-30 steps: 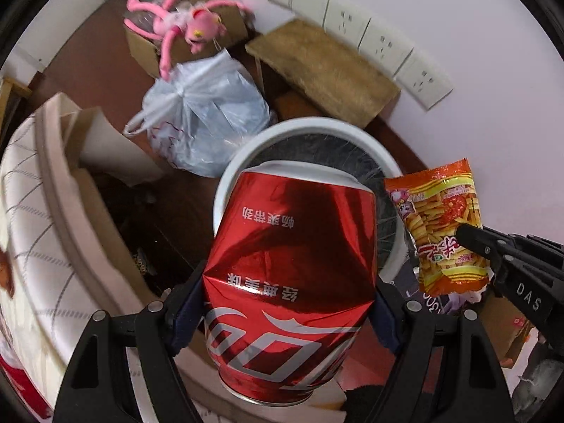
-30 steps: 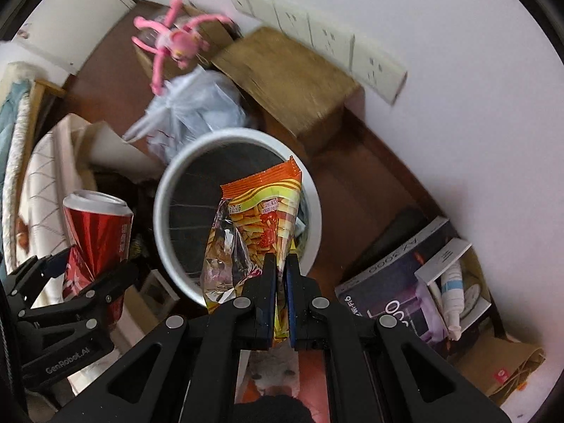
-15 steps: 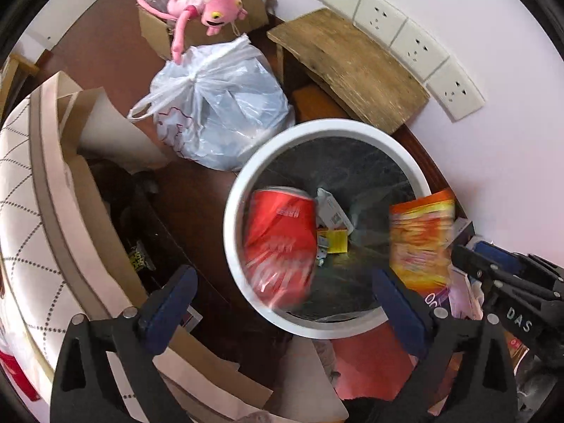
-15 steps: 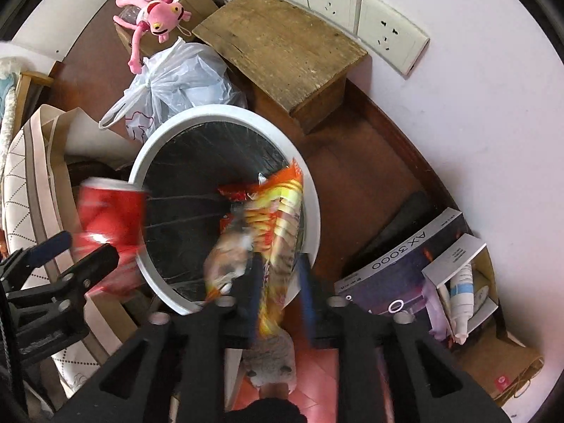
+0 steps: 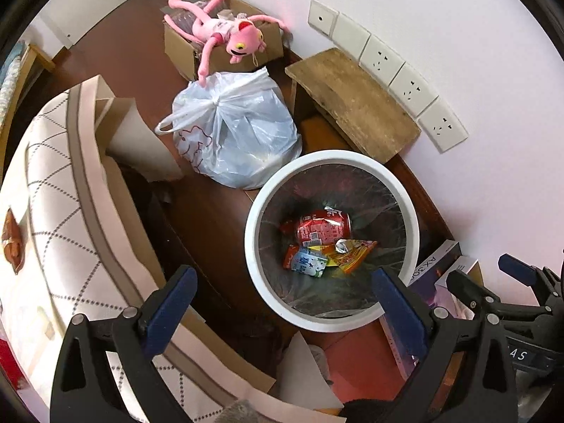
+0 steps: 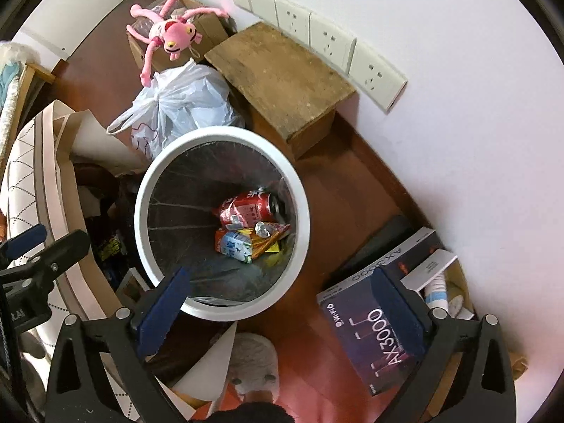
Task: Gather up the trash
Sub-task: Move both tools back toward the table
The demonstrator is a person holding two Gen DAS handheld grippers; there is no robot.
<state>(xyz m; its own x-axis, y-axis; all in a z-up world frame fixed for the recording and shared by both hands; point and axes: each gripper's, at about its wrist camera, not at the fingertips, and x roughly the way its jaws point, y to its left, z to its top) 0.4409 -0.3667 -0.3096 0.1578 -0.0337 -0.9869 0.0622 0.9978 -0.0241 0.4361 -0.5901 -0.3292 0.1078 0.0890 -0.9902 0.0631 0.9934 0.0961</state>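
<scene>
Trash's in the bin (image 5: 248, 246) now, red can (image 5: 322, 225) and snack bag (image 5: 354, 252) at the bottom, and our left gripper (image 5: 282, 303) and right gripper (image 6: 278, 303) have just spread wide with nothing between them, so we lift straight up clear of the rim.

You are looking straight down into the bin (image 5: 251, 232), which is standing on the floor (image 5: 211, 211) near the wall (image 5: 458, 35). Inside it the can (image 5: 322, 225) is lying on its side, with the snack bag (image 5: 352, 252) and a carton (image 5: 306, 262) lying just beside it. The tied plastic bag (image 5: 239, 130) is sitting just behind the bin, and the cardboard box (image 5: 183, 53) is standing further back with the plush toy (image 5: 225, 35) lying across it. The wooden stool (image 5: 352, 102) is standing against the wall under the sockets (image 5: 409, 88). The router box (image 6: 373, 324) is lying to the bin's right.
</scene>
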